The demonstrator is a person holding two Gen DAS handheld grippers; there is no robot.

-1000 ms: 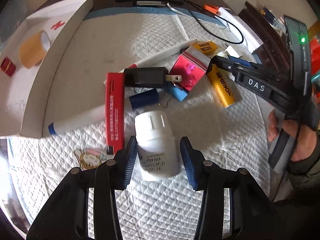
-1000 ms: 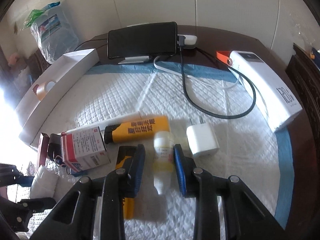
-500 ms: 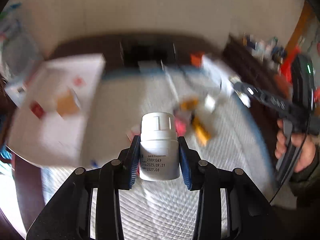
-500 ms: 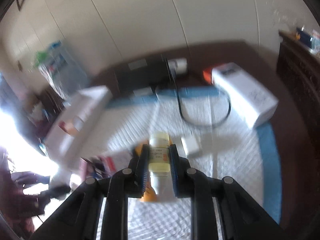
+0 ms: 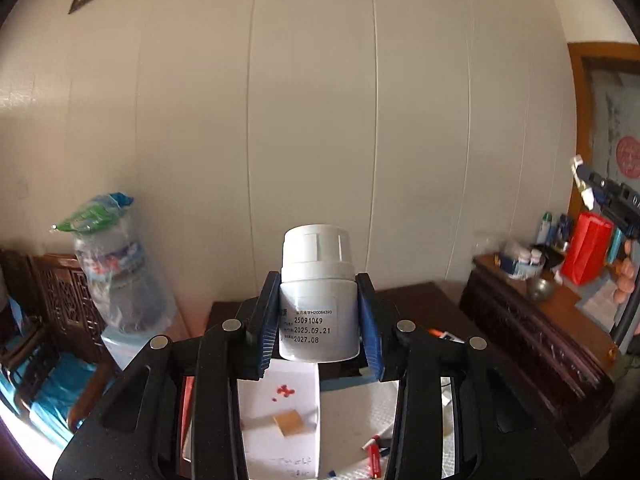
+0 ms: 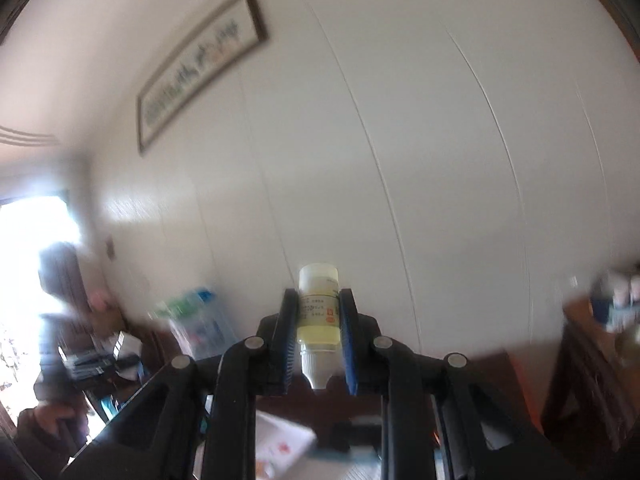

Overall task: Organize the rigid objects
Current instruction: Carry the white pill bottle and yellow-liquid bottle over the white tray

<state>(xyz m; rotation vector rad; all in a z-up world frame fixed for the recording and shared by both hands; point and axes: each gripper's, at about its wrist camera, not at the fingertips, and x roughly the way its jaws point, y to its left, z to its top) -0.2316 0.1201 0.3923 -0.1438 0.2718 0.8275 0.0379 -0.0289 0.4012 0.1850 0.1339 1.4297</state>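
Left gripper (image 5: 319, 322) raised well above the table, blue pads (image 5: 267, 326) pressed against both sides of a white pill bottle (image 5: 318, 300) — cap end pointing away from the camera toward the pale panelled wall (image 5: 312, 120), long axis running straight along the fingers, printed date label facing the lens. Plenty of free air ahead and to either side; only wall beyond the cap. Below, glimpsed between the gripper arms: the white box (image 5: 280, 436) with a tan roll of tape (image 5: 291, 423) inside, its right wall just beside the quilted pad (image 5: 360, 408). Wooden chair (image 5: 52, 320) and bagged water jug (image 5: 120, 268) far left, dark cabinet (image 5: 532, 340) far right.

Right gripper (image 6: 319, 338) likewise lifted, view blurred, pinching a small yellow-liquid bottle (image 6: 319, 312) at its middle. Nozzle cap toward the camera, flat base toward the wall, axis in line with the fingers. Open space all around; framed picture (image 6: 200, 68) high on the wall, white box edge (image 6: 280, 444) low between the arms.
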